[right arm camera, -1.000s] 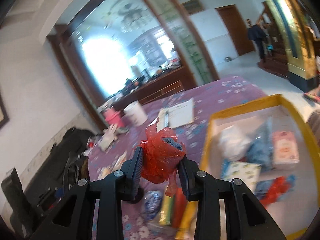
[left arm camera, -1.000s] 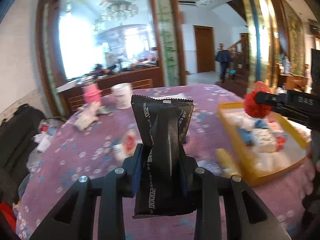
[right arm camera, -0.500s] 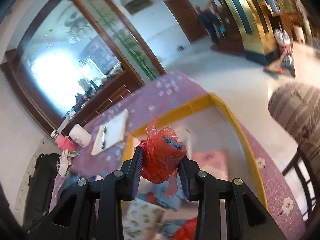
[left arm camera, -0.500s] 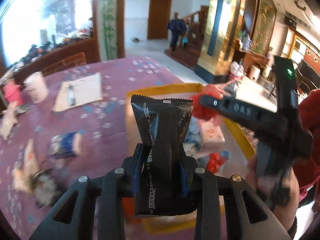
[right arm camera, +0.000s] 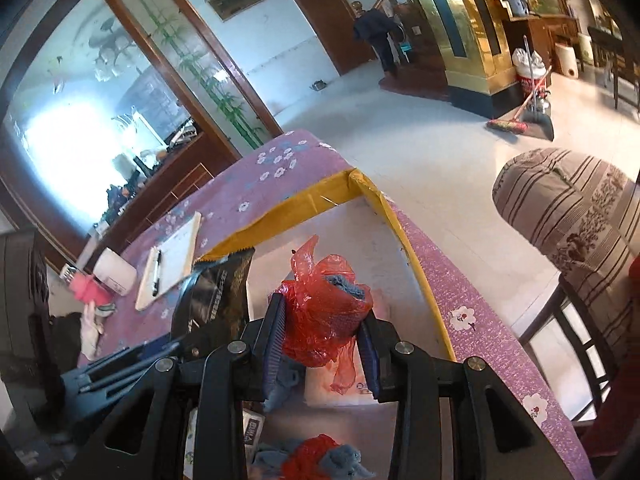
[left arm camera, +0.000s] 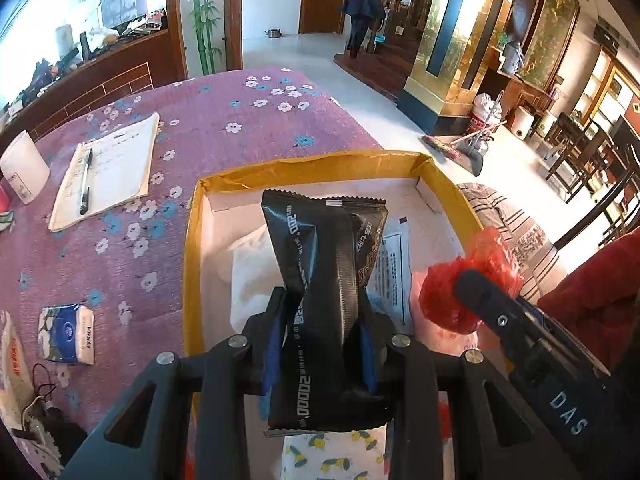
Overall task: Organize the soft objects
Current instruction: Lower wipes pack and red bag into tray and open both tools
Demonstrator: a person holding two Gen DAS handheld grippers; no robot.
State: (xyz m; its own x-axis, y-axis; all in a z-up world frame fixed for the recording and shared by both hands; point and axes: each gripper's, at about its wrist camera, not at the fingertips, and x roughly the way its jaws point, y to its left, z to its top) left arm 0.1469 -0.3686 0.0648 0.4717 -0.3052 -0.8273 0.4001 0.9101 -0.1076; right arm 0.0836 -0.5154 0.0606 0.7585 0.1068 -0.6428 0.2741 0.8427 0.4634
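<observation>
My left gripper [left arm camera: 320, 320] is shut on a black foil packet [left arm camera: 324, 280], held upright over the yellow-rimmed box [left arm camera: 192, 248]. My right gripper [right arm camera: 322, 324] is shut on a red plastic bundle with blue cloth inside [right arm camera: 324, 312], also above the box [right arm camera: 420, 280]. In the left wrist view the right gripper [left arm camera: 472, 292] and its red bundle [left arm camera: 452, 296] sit just to the right of the packet. The packet [right arm camera: 216, 292] shows at the left in the right wrist view. The box holds white tissue packs [left arm camera: 252, 276], a printed pack [left arm camera: 390, 268] and another red-and-blue bundle [right arm camera: 316, 456].
On the purple flowered tablecloth [left arm camera: 120, 256] lie a notepad with a pen [left arm camera: 108, 172], a white cup [left arm camera: 20, 168], a blue tissue pack [left arm camera: 66, 334] and other small items at the left edge. A striped chair cushion [right arm camera: 572, 220] stands beside the table on the right.
Both grippers have swung from the table's left side to above the box and tilted down. Each kept its hold; the right gripper now sits close beside the left one.
</observation>
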